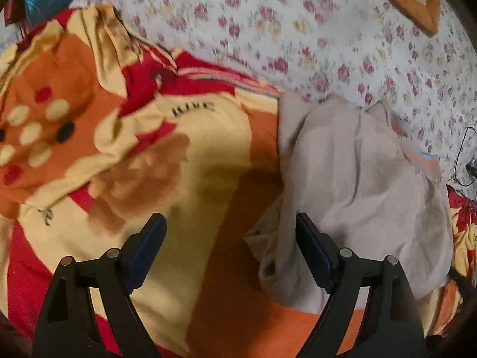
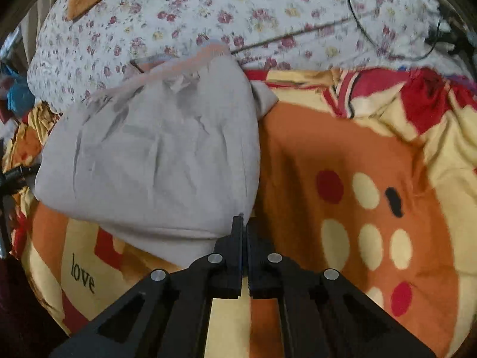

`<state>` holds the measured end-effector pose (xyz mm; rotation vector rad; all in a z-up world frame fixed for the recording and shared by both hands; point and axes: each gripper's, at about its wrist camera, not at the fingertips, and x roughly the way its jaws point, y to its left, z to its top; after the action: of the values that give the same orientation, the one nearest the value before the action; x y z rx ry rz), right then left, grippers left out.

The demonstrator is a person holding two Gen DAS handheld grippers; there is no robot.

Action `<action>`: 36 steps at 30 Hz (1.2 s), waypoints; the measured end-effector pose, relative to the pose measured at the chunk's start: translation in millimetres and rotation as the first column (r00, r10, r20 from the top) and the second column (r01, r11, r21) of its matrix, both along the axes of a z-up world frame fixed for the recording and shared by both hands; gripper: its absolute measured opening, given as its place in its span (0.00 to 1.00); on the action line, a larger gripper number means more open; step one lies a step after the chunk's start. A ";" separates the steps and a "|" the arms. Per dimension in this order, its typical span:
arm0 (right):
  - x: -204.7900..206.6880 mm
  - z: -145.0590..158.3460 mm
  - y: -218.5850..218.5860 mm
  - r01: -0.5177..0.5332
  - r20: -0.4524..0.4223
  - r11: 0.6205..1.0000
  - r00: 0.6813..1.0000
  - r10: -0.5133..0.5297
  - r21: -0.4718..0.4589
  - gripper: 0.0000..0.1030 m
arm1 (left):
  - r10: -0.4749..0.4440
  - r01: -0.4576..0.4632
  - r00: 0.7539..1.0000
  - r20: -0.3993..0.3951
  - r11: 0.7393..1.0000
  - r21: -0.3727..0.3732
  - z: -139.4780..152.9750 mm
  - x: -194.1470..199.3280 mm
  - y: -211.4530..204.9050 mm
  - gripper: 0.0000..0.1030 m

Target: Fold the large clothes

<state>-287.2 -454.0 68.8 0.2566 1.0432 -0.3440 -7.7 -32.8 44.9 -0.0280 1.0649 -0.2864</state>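
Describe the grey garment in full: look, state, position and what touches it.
The grey garment is pale grey-beige soft cloth, folded into a rumpled bundle with a peach and blue trim at its far edge. It lies on the orange, yellow and red blanket, its far edge against the floral sheet. Whether the right gripper, shut, pinches its near corner is unclear.

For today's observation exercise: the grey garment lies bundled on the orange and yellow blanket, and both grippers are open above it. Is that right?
Not quite. Only the left gripper is open; the right gripper is shut, as the right wrist view shows. The grey garment does lie bundled on the blanket.
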 end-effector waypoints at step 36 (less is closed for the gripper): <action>291.1 -42.8 155.8 -0.267 -0.033 0.964 0.963 0.267 -0.004 0.35 | -0.040 0.035 0.995 0.094 0.998 0.054 5.4 14.8 -36.3 0.84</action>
<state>3.9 -298.1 26.0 0.1006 1.0929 -0.1091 7.0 -69.1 50.3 0.0523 0.9782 -0.2911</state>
